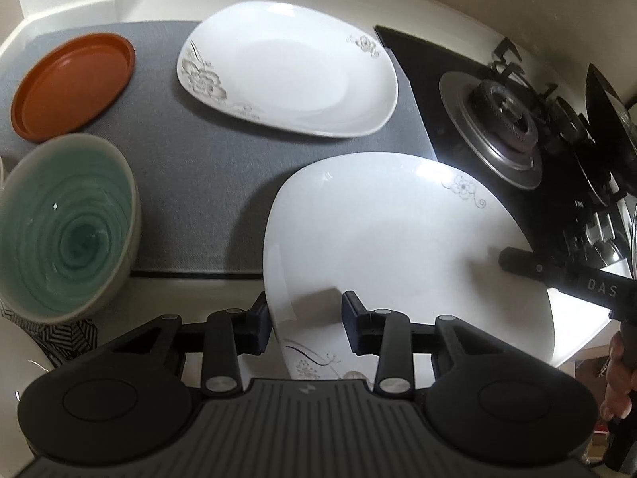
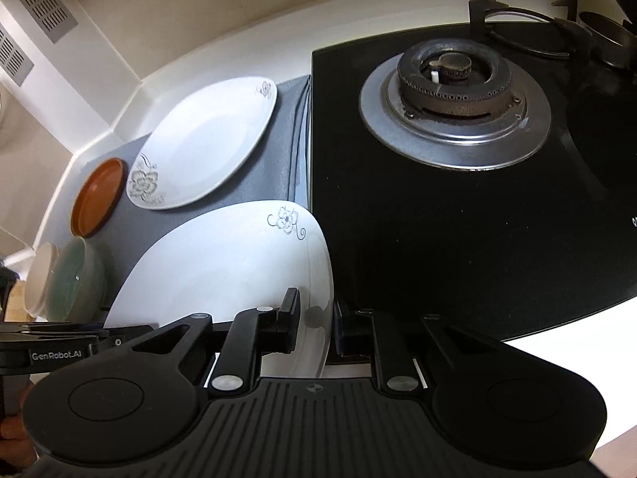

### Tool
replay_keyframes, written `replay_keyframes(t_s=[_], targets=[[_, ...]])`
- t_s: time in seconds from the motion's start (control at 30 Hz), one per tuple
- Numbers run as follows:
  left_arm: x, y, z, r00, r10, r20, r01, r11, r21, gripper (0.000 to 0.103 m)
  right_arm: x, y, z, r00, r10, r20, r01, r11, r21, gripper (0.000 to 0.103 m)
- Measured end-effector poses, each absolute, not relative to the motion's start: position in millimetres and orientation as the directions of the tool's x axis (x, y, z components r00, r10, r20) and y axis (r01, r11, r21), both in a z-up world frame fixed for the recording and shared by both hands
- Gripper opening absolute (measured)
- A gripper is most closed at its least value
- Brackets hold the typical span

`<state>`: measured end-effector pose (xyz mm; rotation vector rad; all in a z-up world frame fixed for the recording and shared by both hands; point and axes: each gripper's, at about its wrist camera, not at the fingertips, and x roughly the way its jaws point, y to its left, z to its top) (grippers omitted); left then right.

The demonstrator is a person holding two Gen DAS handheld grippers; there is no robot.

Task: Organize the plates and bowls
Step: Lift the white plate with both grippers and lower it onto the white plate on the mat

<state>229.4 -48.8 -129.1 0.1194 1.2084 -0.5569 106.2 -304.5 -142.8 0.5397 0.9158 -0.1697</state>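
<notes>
A large white plate (image 1: 398,239) with a grey flower print hangs tilted over the counter's front edge, partly above the grey mat (image 1: 199,199). My left gripper (image 1: 306,326) is shut on its left rim, one pad under and one on top. My right gripper (image 2: 316,320) is shut on the plate's (image 2: 223,271) right rim next to the stove. A second matching white plate (image 1: 290,71) lies flat at the back of the mat. An orange dish (image 1: 71,83) sits at the back left. A teal-glazed bowl (image 1: 67,231) stands at the front left.
A black gas stove (image 2: 454,111) with a bare burner fills the right side, and a pot support stands behind it. A white bowl (image 2: 40,279) stands left of the teal bowl (image 2: 75,283). Cream walls close off the counter at the back and left.
</notes>
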Motion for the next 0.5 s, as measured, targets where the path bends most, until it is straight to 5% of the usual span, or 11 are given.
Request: replay_keyframes(t_s=[0.5], targets=[[264.9,-58.8,-94.6,0.318,-0.371,-0.872,0.477,0.858,-0.191,0.041,134.2,-312.5,-108.8,0.680,0.086,-0.728,0.323,0.856,0.403,0.019]])
